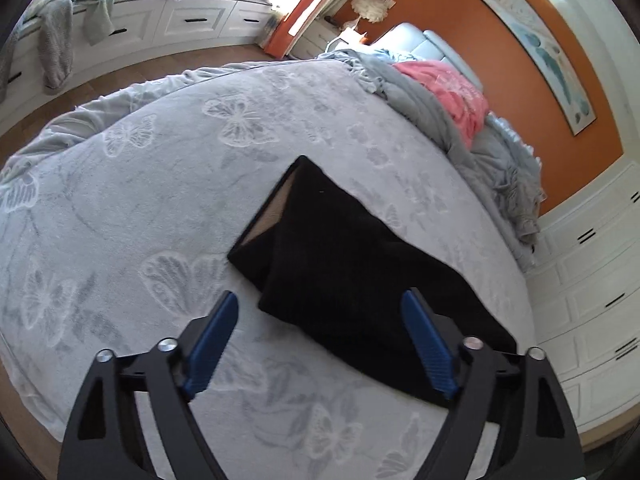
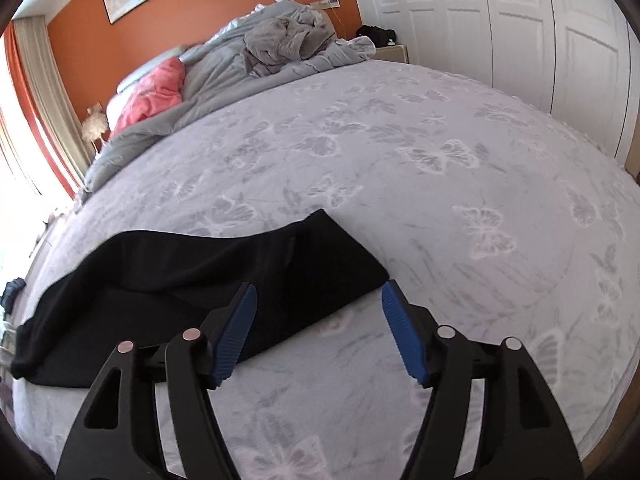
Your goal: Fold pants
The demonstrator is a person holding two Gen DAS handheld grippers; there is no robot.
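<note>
Black pants lie folded into a long band on the grey butterfly-print bedspread. In the left wrist view my left gripper hangs open above the band's near edge, its blue pads wide apart and off the cloth. In the right wrist view the same pants stretch from the left edge to the middle. My right gripper stands open over their right end, with nothing pinched between its pads.
A crumpled grey duvet and a pink blanket are heaped at the head of the bed against the orange wall. White wardrobe doors flank one side. White drawers under the window carry loose clothes.
</note>
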